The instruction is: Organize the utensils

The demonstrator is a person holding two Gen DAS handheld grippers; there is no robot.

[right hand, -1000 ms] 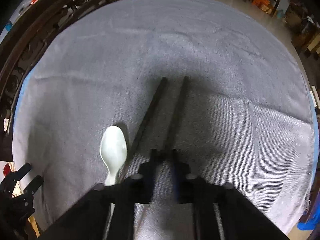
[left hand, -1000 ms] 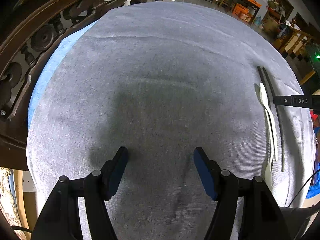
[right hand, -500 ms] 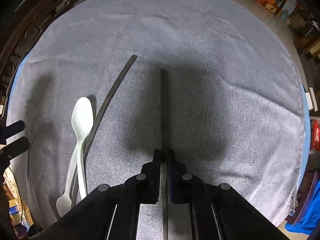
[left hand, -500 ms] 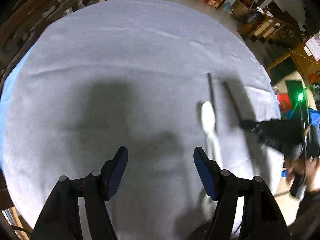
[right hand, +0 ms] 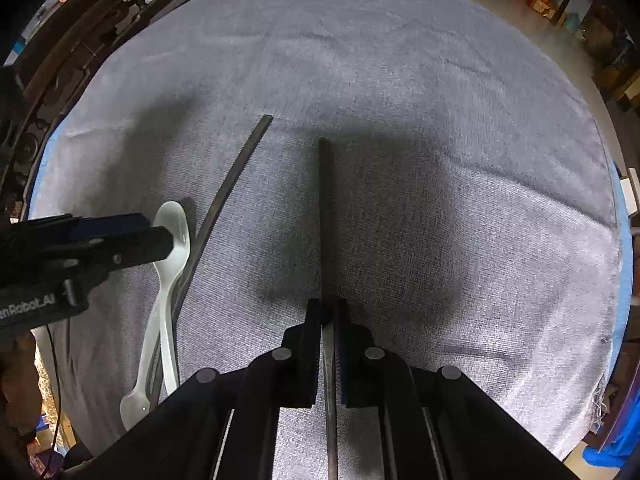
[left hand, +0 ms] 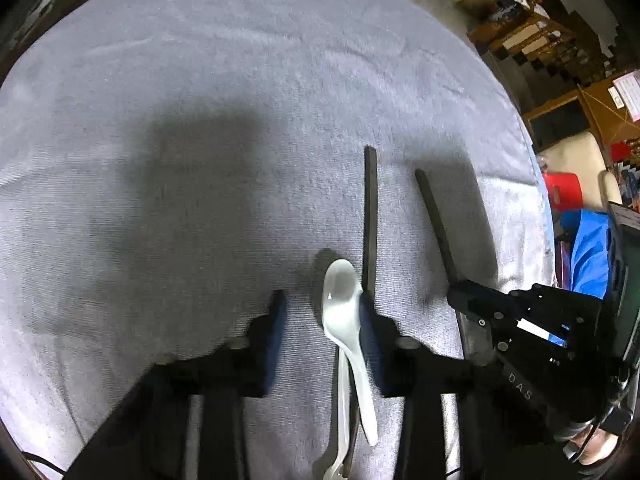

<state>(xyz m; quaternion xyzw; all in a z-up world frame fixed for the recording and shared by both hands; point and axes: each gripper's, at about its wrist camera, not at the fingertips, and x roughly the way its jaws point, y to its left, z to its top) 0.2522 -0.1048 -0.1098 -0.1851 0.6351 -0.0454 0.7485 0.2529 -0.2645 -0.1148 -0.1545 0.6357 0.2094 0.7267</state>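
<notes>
Two white spoons (left hand: 344,320) lie crossed on the grey cloth, with a black chopstick (left hand: 370,216) beside them. My left gripper (left hand: 320,312) is open, its jaws on either side of the upper spoon's bowl. My right gripper (right hand: 329,312) is shut on a second black chopstick (right hand: 325,216), which points straight ahead over the cloth. In the right wrist view the spoons (right hand: 168,280) and the loose chopstick (right hand: 228,184) lie to the left, with the left gripper (right hand: 160,236) over the spoon bowl. The right gripper also shows in the left wrist view (left hand: 460,300).
The grey cloth (right hand: 400,80) covers a round table. Dark carved wooden furniture (right hand: 60,72) stands along the far left edge. The table's right edge (left hand: 536,160) drops off toward a cluttered room.
My left gripper has moved right and down onto the spoons, its jaws now around the spoon bowl. My right gripper keeps the chopstick it took hold of, apart from the other one.
</notes>
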